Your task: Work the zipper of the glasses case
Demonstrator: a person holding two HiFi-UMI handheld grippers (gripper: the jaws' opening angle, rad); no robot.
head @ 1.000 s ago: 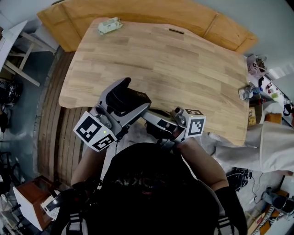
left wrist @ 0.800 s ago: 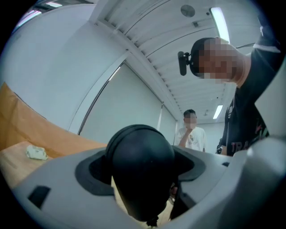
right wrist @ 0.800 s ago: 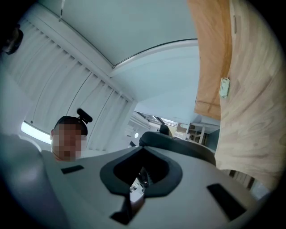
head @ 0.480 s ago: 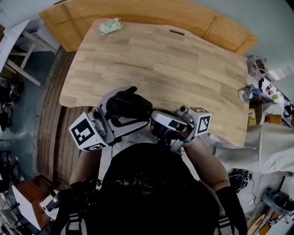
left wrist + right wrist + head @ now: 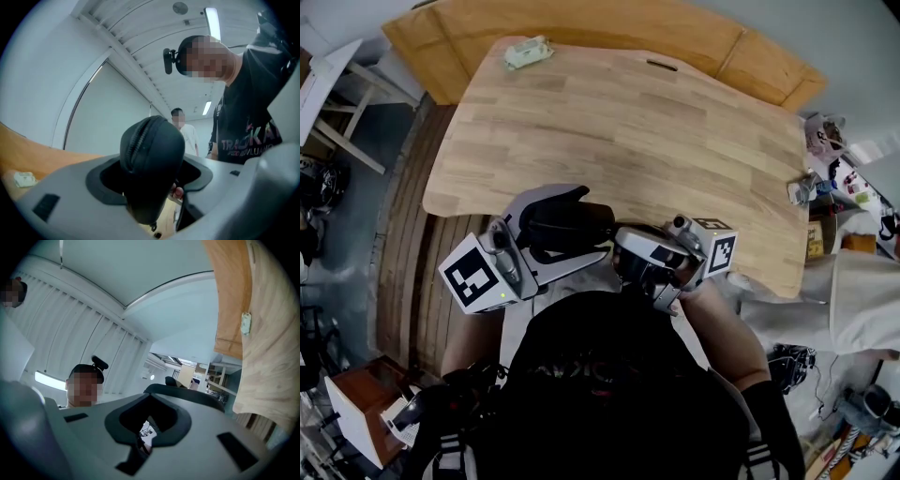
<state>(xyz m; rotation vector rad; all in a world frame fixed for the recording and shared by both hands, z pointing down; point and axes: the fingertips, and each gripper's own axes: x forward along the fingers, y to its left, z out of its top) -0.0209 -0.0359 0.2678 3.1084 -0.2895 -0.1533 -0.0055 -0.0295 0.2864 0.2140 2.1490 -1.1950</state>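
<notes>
You had the glasses case (image 5: 567, 217) up in the air over the table's (image 5: 619, 122) near edge, close to your chest. The left gripper (image 5: 565, 234) was clamped round its middle. Those jaws had just been closing further, w/ the case btw them. The zipper (image 5: 135, 140) ran up the rounded end facing that gripper's camera. The right gripper (image 5: 623, 251) was fully closed, tips by the case's right end. A thin dark bit sat at its tips in its own view, but I couldn't tell if that was the pull.

Risks, as I judged them:
- The case looked smooth & rounded, so a tug along the zipper could prob. twist it or pop it out of the jaws. It would then drop past the near edge, not onto the table.
- Squeezing harder might pinch the track & jam the slider.
- The grippers sat close together, so a slipped pull could knock them into each other.

Room: the table's middle was bare. There was only a small pale pack (image 5: 525, 52) at the far left corner & clutter (image 5: 802, 187) at the right edge, both well apart from the case. The tight side was your own body.
</notes>
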